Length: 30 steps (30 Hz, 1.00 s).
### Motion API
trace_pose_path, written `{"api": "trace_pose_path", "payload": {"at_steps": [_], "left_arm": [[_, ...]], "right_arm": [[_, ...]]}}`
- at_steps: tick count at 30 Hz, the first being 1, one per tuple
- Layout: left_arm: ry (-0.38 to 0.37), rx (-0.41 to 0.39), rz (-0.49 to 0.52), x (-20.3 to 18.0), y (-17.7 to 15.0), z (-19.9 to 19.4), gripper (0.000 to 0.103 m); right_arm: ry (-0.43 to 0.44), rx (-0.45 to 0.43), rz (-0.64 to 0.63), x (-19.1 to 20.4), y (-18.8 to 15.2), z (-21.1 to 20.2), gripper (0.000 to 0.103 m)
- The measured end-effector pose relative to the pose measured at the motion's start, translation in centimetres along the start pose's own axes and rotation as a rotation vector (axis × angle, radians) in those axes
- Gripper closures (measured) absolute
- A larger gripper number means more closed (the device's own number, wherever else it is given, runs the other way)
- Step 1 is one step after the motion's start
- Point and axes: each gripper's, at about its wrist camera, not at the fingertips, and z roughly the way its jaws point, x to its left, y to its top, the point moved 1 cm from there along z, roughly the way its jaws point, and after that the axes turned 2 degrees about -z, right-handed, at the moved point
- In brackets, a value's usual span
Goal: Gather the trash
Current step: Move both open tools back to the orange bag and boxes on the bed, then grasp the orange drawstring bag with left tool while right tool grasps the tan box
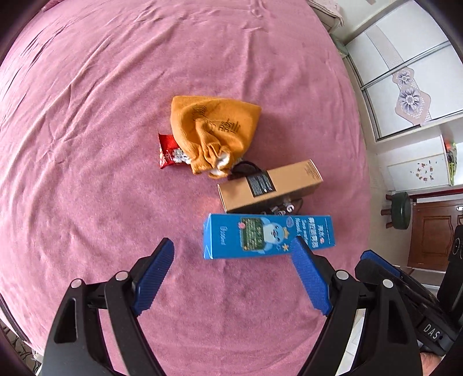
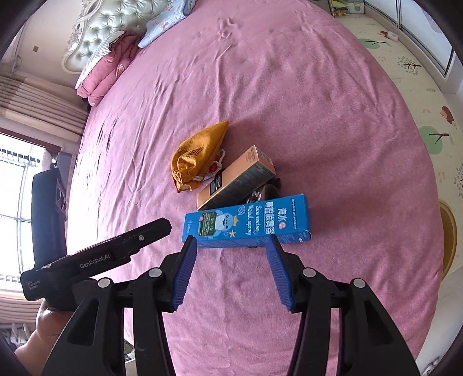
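A blue nasal-spray box (image 1: 269,235) (image 2: 246,222) lies flat on the pink bedspread (image 1: 115,144). Just beyond it is a tan cardboard box (image 1: 272,185) (image 2: 237,179) resting on a dark packet (image 1: 285,206). An orange drawstring pouch (image 1: 214,130) (image 2: 196,153) lies further off, partly covering a red wrapper (image 1: 167,153). My left gripper (image 1: 233,241) stands wide open just short of the blue box, its right finger overlapping the box's near corner. My right gripper (image 2: 231,240) hangs half open over the box's near edge and holds nothing. In the left wrist view the right gripper (image 1: 369,256) sits apart from the box's right end.
Pillows (image 2: 107,72) and a padded headboard (image 2: 110,26) are at the bed's far end. A dark stool (image 1: 400,209) and a white wardrobe (image 1: 405,86) stand past the bed's right edge. A patterned floor mat (image 2: 419,101) lies beyond the other side.
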Motion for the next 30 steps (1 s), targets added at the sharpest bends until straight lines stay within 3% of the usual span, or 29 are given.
{"api": "trace_pose_path", "payload": {"at_steps": [6,17,30], "left_arm": [[0.008,0.018,-0.062,1.5,3.4,2.3,0.021],[0.073,0.057,-0.066,2.1,7.9,7.2,0.021],[0.072,0.120,-0.043,1.5,9.9,10.6,0.014]], "right_arm": [[0.008,0.030,0.011,0.1,2.1,2.5,0.053],[-0.004,0.077,0.045,-1.0,3.9,5.5,0.053],[-0.004,0.102,0.078,-1.7,5.1,7.5,0.053]]}}
